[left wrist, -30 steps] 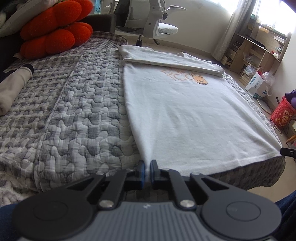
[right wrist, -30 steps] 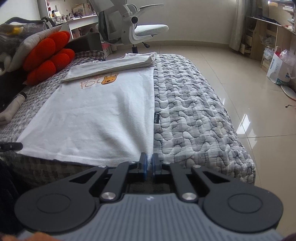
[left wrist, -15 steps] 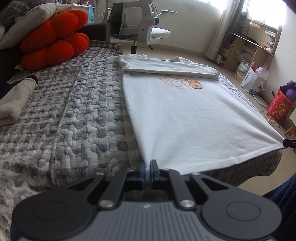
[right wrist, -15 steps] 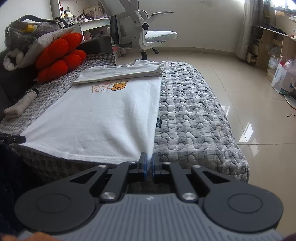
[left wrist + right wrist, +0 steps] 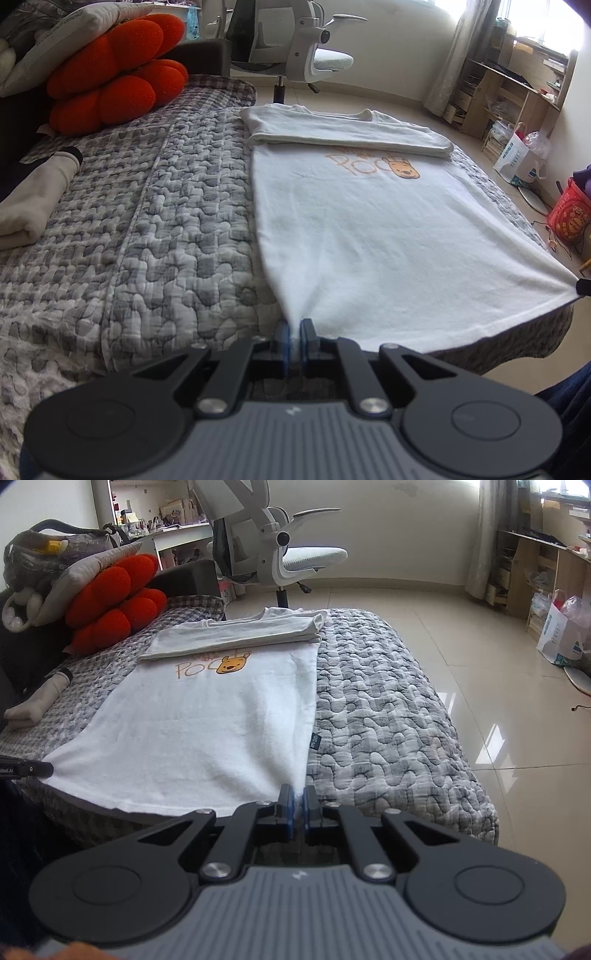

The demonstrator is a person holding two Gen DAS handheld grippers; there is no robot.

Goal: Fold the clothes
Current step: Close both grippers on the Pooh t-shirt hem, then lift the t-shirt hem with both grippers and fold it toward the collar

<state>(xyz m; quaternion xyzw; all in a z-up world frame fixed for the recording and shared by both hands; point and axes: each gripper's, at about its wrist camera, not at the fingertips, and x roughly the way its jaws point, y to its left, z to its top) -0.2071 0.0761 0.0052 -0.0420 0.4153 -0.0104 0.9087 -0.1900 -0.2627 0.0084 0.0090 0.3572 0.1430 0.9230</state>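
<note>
The bed [image 5: 155, 236] carried the shirt [image 5: 369, 236], top already folded. Left gripper [image 5: 294, 334] and right gripper [image 5: 299, 799] had jaws clamped on the hem corners. Likely next: carry the hem evenly toward the collar.

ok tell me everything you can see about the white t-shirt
The white t-shirt looks like soft cotton, with an orange bear face and lettering on the chest. It lies flat, print up, on the grey quilted bed cover, its top part folded down in a band across the shoulders. The left tool and right tool each pinch a bottom hem corner, pulling the hem taut.
</note>
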